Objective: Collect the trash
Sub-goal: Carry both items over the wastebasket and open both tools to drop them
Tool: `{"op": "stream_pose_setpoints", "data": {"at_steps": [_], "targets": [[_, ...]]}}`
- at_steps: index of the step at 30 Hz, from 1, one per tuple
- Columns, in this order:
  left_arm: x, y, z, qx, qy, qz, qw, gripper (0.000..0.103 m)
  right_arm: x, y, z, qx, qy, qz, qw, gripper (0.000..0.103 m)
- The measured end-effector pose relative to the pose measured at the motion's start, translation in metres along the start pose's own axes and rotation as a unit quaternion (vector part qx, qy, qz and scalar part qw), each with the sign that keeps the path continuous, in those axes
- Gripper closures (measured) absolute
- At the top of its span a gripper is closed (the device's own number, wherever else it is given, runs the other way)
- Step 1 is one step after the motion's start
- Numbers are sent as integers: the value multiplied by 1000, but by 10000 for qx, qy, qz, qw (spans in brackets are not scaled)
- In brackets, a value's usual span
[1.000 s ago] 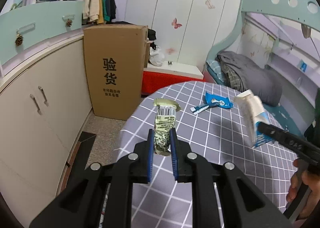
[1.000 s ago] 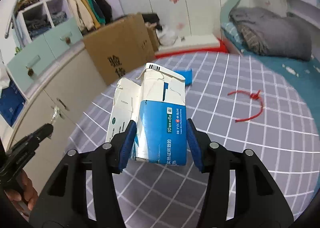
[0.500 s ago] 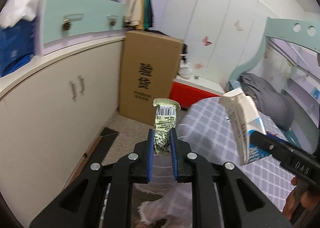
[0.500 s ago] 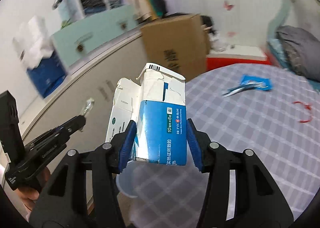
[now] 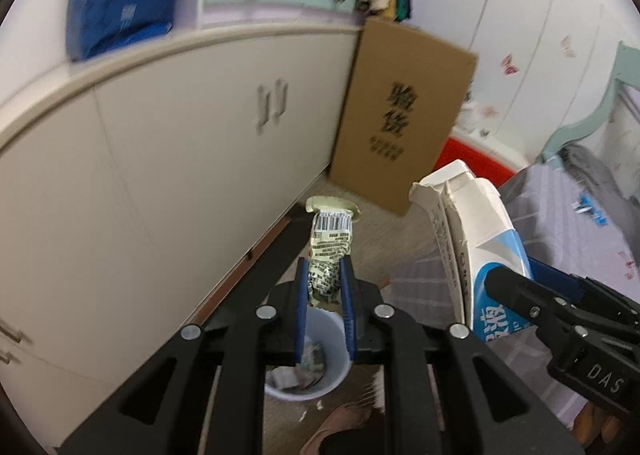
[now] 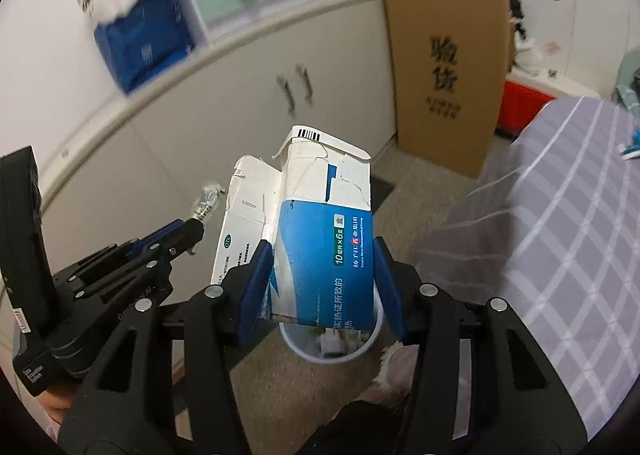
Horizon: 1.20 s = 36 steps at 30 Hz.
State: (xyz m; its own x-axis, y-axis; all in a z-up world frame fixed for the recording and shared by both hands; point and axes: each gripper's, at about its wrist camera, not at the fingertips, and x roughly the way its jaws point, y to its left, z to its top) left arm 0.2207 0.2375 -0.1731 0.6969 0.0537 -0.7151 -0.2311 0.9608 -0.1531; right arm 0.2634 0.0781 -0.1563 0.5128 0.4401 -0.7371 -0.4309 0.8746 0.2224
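My left gripper (image 5: 325,279) is shut on a crumpled green-and-white snack wrapper (image 5: 330,247) that sticks up between its blue pads. My right gripper (image 6: 320,263) is shut on a torn blue-and-white medicine box (image 6: 320,239). Both hang above a small pale-blue trash bin (image 5: 320,375) on the floor, which holds some scraps; in the right wrist view the bin (image 6: 368,343) shows just under the box. In the left wrist view, the box (image 5: 476,251) and the right gripper (image 5: 508,295) are at the right. The left gripper (image 6: 196,229) appears at the left in the right wrist view.
A long cream cabinet (image 5: 160,183) runs along the left. A tall cardboard box (image 5: 404,115) leans at its far end. The table with a grey checked cloth (image 6: 568,239) stands to the right of the bin. A blue wrapper (image 6: 630,145) lies on it.
Both grippers have swung left off the table and sunk toward the floor, each keeping its load. The bin has come into view beneath them.
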Motion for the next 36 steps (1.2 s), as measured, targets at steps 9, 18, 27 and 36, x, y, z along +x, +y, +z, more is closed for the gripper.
{"op": "stream_pose_setpoints", "data": {"at_steps": [9,18,27,36], "targets": [[64,25,-30,-65,863,88,9962,88,67,-4,-24,40,680,-230,9974,53],[90,16,-23,-157,1083,-71,9940,85,89,-22,-32,249,839,-367,9955,53],[100,28,-25,-701,1311,-153,9888,28,99,-26,-42,321,967,-346,9942,52],[98,33,-35,-620,1381,-3,9885,28,104,-24,-40,331,988,-284,9941,52]]}}
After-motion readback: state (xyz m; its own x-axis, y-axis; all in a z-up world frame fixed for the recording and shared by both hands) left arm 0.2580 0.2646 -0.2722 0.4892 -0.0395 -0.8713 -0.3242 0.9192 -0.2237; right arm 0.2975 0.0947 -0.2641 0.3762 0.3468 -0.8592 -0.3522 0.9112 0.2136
